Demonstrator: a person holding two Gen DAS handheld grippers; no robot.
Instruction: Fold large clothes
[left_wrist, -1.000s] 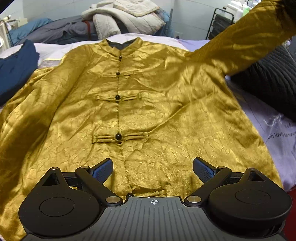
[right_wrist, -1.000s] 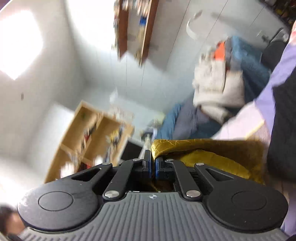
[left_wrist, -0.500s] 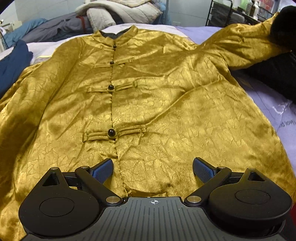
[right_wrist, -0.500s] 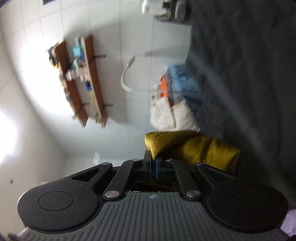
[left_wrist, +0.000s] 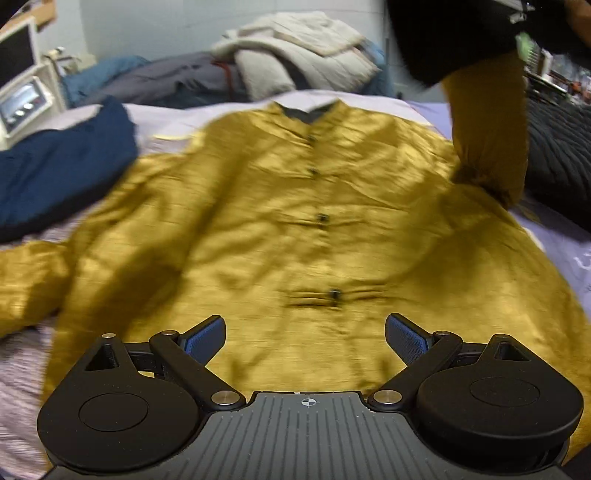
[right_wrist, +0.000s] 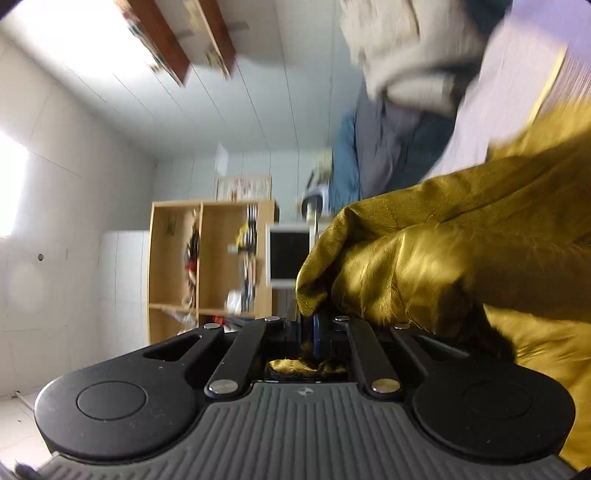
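Observation:
A gold satin jacket (left_wrist: 295, 221) with black knot buttons lies front up on the bed. My left gripper (left_wrist: 304, 325) hovers open over its hem with nothing between the fingers. The jacket's right sleeve (left_wrist: 487, 140) is lifted and hangs from a dark blurred shape at the top right of the left wrist view. In the right wrist view, my right gripper (right_wrist: 308, 325) pinches the sleeve's cuff (right_wrist: 406, 258). Its jaws are opening by a sliver, with the gold cloth still between the pads. The rest of the sleeve bunches to the right.
A navy garment (left_wrist: 55, 173) lies left of the jacket. Folded quilts (left_wrist: 295, 55) are piled behind the collar. A dark quilted cushion (left_wrist: 554, 155) sits at the right on the lilac sheet (left_wrist: 572, 251). A wooden shelf (right_wrist: 207, 258) and a monitor (right_wrist: 288, 254) stand by the wall.
The right sleeve, stretched out to the right before, now hangs lifted above the jacket's shoulder. The right gripper swung and rolled with it. The left gripper shifted, so the jacket sits further right in its view.

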